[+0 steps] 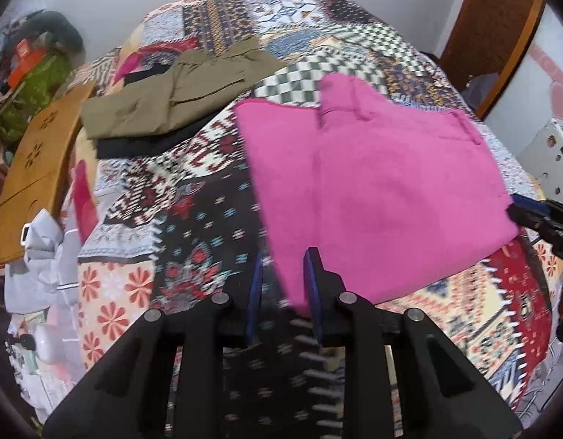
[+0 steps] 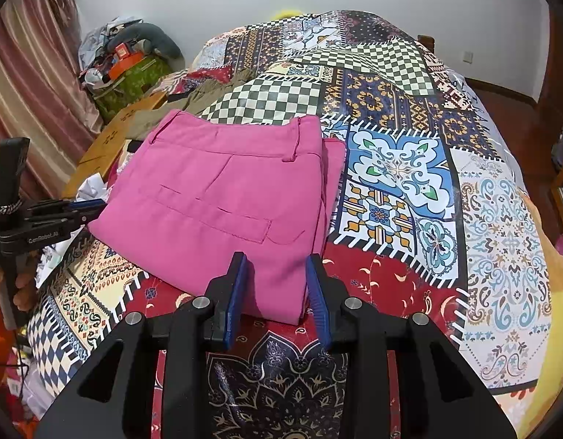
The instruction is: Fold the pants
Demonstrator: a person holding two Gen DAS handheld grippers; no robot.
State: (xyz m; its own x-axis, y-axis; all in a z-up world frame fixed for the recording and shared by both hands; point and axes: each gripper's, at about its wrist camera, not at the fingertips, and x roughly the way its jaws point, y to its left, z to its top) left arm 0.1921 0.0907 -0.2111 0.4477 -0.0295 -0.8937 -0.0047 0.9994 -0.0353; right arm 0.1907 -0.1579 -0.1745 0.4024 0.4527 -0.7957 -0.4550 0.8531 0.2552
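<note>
The pink pants [image 1: 384, 183] [image 2: 226, 201] lie folded into a thick rectangle on the patchwork bedspread [image 2: 409, 183], waistband and belt loops at the far edge. My left gripper [image 1: 283, 256] stands narrow at their near left corner, and the pink edge runs in between its blue pads. In the right wrist view the left gripper [image 2: 87, 206] shows from the side, touching that corner. My right gripper [image 2: 276, 259] straddles the near right corner with pink cloth filling the gap between its pads. From the left wrist view the right gripper [image 1: 526, 216] sits at the pants' right edge.
Folded olive pants [image 1: 179, 98] rest on a black garment [image 1: 146, 146] at the far left of the bed. A wooden board [image 1: 36, 153] and a pale grey garment [image 1: 43, 252] lie off the left edge. A clutter pile [image 2: 135, 62] and curtain [image 2: 29, 91] stand beyond.
</note>
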